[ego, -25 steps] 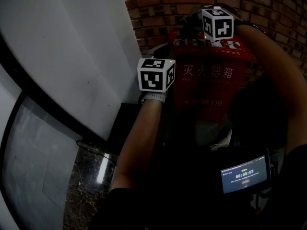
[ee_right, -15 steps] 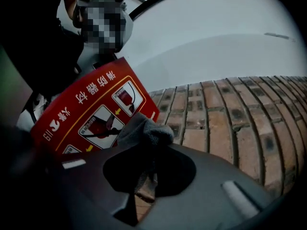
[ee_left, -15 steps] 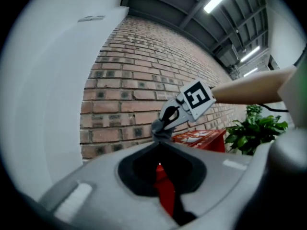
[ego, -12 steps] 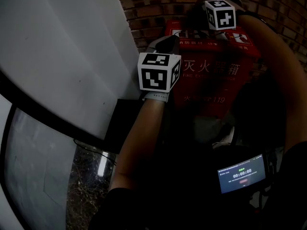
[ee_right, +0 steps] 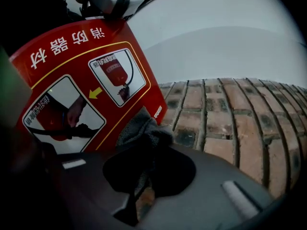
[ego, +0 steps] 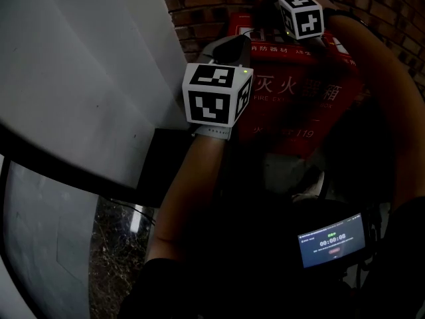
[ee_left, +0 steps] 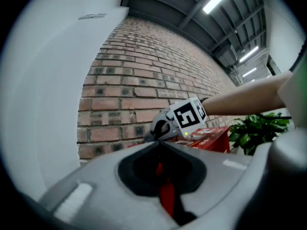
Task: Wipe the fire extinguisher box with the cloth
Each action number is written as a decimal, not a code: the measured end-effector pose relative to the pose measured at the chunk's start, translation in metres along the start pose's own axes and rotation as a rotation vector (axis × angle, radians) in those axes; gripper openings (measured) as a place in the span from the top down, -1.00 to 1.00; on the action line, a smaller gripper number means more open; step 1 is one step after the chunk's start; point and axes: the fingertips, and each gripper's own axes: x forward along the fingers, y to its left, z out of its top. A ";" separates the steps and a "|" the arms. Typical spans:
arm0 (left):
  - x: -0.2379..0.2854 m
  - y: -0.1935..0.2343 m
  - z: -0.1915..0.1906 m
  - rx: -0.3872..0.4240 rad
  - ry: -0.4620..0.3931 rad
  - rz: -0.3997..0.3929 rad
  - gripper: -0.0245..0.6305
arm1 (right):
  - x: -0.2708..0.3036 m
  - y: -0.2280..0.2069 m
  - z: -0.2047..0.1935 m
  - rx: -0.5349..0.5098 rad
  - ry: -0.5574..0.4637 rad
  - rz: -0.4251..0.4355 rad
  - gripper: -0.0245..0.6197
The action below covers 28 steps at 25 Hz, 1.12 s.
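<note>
Right gripper [ee_right: 147,150] with cloth [ee_right: 139,126] further back on box [ee_right: 81,56], left gripper [ee_left: 160,145] slightly raised

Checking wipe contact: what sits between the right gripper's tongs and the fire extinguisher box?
A grey cloth, pinched in the tongs of the right gripper and bunched against the red fire extinguisher box near its edge. The right gripper view shows it.

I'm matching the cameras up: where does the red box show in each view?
Head view: box at upper centre-right, its lettered front showing.
Left gripper view: box right of centre, a low red strip.
Right gripper view: box fills the upper left, its pictograms upside down.
Shared landmark: the brick wall behind it.
</note>
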 end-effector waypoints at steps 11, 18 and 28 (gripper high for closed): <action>0.000 -0.001 -0.002 0.001 0.027 0.038 0.93 | -0.028 0.017 0.032 -0.003 -0.060 0.010 0.82; -0.009 -0.009 -0.012 0.000 0.059 0.049 0.93 | -0.059 0.034 0.056 0.012 -0.090 0.004 0.82; -0.017 -0.021 -0.009 -0.026 0.065 0.061 0.93 | -0.102 0.060 0.080 0.011 -0.133 0.015 0.82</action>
